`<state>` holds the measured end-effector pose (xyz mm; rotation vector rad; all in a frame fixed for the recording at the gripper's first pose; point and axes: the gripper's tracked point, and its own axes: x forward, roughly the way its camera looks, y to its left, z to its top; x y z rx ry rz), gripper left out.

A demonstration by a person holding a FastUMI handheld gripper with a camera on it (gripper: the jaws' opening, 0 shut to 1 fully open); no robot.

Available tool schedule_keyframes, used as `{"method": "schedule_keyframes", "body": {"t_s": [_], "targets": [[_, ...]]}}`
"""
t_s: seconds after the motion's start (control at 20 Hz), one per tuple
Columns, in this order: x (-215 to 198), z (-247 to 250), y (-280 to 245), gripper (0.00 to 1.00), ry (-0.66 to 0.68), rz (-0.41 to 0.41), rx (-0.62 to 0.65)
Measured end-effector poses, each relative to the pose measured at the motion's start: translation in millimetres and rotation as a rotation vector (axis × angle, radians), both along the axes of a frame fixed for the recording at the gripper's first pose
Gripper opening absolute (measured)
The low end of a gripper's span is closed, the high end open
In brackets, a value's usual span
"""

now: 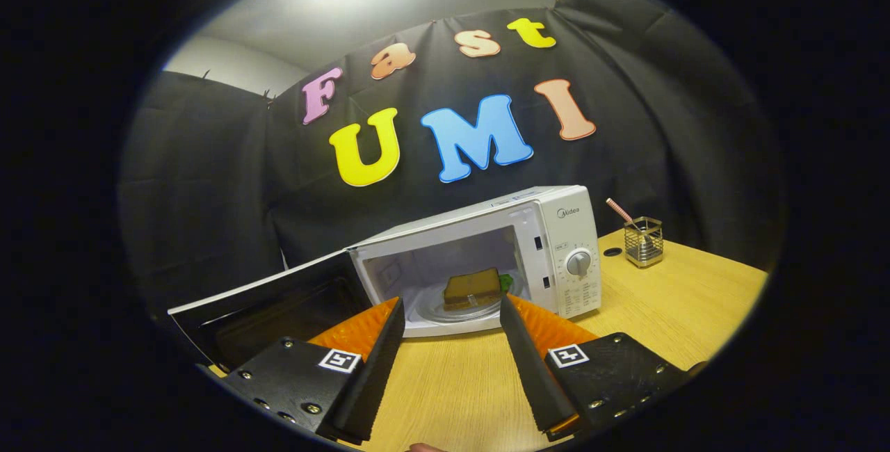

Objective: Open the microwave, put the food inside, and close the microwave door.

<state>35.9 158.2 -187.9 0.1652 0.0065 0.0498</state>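
Note:
A white microwave (567, 229) stands on the wooden table (667, 313), its door (278, 309) swung wide open to the left of the fingers. Inside, on the glass turntable (431, 309), lies the food (473, 288), a brown sandwich-like block with a bit of green at its right side. My gripper (452, 306) hovers in front of the cavity, open, nothing between its fingers. The food sits beyond the fingertips, seen through the gap between them.
A metal mesh holder (643, 242) with a pink-striped straw (617, 211) stands on the table to the right of the microwave. A small dark hole (612, 252) marks the tabletop beside it. Bare tabletop spreads to the right and under the fingers.

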Motion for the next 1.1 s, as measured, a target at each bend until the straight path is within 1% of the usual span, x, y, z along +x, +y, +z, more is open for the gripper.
{"method": "schedule_keyframes", "body": {"t_s": [0.05, 0.1, 0.15, 0.2, 0.25, 0.3, 0.4, 0.45, 0.5, 0.6, 0.65, 0.85, 1.1], "targets": [[-6, -2, 0, 0.83, -0.004, -0.012, -0.038], [-13, -1, 2, 0.80, -0.009, -0.019, -0.063], [-17, -2, 4, 0.76, -0.018, -0.027, -0.082], [-21, -3, 4, 0.64, -0.024, -0.042, -0.100], [-25, -4, 5, 0.54, -0.027, -0.055, -0.120], [-29, -6, 10, 0.33, -0.027, -0.044, -0.147], [-38, -11, 30, 0.20, -0.032, 0.021, -0.188], [-46, -14, 30, 0.20, -0.038, 0.024, -0.197], [-48, -12, 31, 0.03, -0.045, 0.017, -0.188], [-63, -6, 36, 0.03, -0.054, 0.014, -0.180], [-61, -9, 38, 0.01, -0.058, 0.014, -0.179], [-72, 0, 52, 0.00, -0.057, 0.025, -0.155], [-87, 4, 90, 0.00, -0.036, 0.115, -0.117]]}}
